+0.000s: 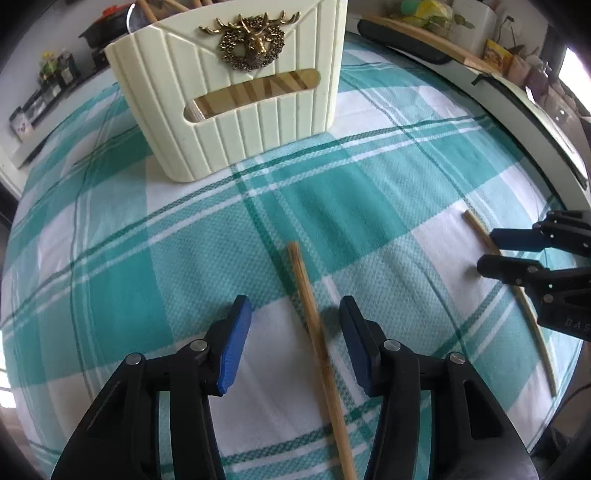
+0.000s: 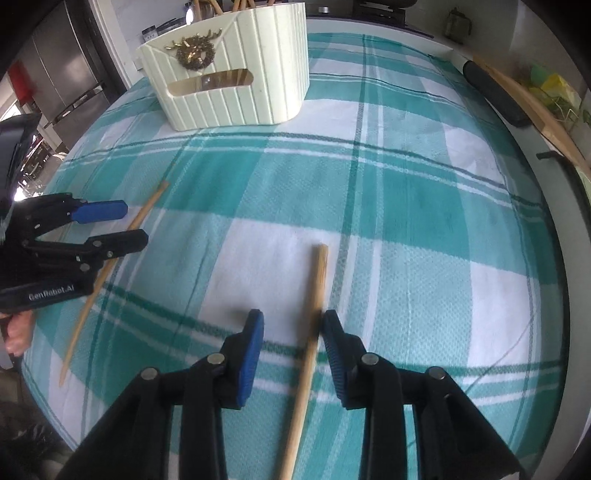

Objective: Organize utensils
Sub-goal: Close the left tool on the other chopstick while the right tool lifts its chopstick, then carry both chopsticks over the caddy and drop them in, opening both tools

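Observation:
Two wooden chopsticks lie on a teal checked cloth. In the left wrist view my left gripper [image 1: 295, 314] is open, its jaws either side of one chopstick [image 1: 314, 332], apart from it. The other chopstick [image 1: 517, 295] lies to the right under my right gripper [image 1: 487, 251]. In the right wrist view my right gripper [image 2: 291, 325] is open around its chopstick [image 2: 312, 314], whose right side touches the right pad [image 2: 332, 332]. The left gripper [image 2: 129, 225] and its chopstick [image 2: 114, 269] show at left. A cream utensil basket [image 1: 236, 110] with a stag emblem stands at the back, also in the right wrist view [image 2: 229, 85].
Wooden utensil handles stick up out of the basket [image 2: 207, 7]. A black roll and a wooden board [image 1: 424, 37] lie along the table's far right edge. Shelves with small items line the back wall. The cloth [image 2: 406, 221] covers the table.

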`<state>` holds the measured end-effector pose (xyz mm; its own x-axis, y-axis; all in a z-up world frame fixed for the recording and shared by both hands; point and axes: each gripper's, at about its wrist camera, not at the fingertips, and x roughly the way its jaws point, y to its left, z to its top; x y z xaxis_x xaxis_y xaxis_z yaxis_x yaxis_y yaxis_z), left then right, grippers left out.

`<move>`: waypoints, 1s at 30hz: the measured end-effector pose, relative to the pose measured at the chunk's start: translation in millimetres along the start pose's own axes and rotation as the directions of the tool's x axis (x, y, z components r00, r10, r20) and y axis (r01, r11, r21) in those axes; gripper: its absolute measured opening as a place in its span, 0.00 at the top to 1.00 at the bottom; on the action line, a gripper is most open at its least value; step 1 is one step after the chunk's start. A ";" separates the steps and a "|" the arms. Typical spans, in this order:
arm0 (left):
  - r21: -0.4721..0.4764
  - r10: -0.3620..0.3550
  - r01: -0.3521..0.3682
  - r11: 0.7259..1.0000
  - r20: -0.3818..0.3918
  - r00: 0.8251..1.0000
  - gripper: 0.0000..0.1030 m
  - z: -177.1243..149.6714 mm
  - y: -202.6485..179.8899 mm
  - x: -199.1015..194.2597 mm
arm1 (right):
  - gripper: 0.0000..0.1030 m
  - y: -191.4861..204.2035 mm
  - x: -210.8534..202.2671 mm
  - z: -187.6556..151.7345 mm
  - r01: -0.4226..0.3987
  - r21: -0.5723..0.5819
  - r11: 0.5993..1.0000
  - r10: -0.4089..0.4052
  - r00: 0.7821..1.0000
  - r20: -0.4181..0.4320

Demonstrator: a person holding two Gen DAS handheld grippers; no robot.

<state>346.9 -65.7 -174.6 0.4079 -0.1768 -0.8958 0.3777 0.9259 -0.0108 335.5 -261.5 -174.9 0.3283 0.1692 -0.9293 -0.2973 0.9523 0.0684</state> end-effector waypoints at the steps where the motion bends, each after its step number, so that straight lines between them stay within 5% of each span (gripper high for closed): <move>1: -0.007 -0.013 0.013 1.000 0.002 1.000 0.76 3.9 0.0 0.8 | 0.80 -1.2 2.5 5.7 -0.003 0.008 1.000 0.003 1.000 0.000; 2: -0.012 -0.033 0.033 0.999 -0.001 0.999 0.92 6.0 0.2 1.8 | 0.88 -2.2 5.4 11.8 0.012 0.011 1.000 -0.012 1.000 0.001; 3: -0.025 -0.045 0.045 0.999 0.003 0.999 0.95 6.7 0.5 2.0 | 0.93 -3.2 7.9 18.1 0.027 0.010 1.000 -0.027 1.000 0.003; 7: -0.054 -0.057 0.061 0.997 0.083 0.995 0.96 2.8 2.7 -17.2 | 0.93 -7.8 7.0 27.7 -0.022 0.041 0.999 0.021 0.999 0.034; 11: -0.090 -0.054 0.075 0.993 0.212 0.976 0.96 -0.3 12.9 -66.6 | 0.93 -9.9 -29.0 27.1 -0.100 0.078 0.992 0.086 0.982 0.167; 23: -0.134 -0.033 0.114 0.984 0.501 0.865 0.96 -12.4 32.2 -192.7 | 0.93 28.3 -183.8 11.0 -0.116 -0.006 0.993 0.101 0.833 0.544; 30: -0.153 0.051 0.035 0.988 0.525 0.849 0.96 -16.5 25.2 -204.1 | 0.93 45.7 -214.5 1.8 -0.057 -0.038 0.998 0.068 0.773 0.631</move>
<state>259.4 -0.7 0.7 0.8024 -0.2783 -0.5279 0.2605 0.9592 -0.1098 253.1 -253.8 28.2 0.7994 0.3558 -0.4842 -0.3494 0.9308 0.1071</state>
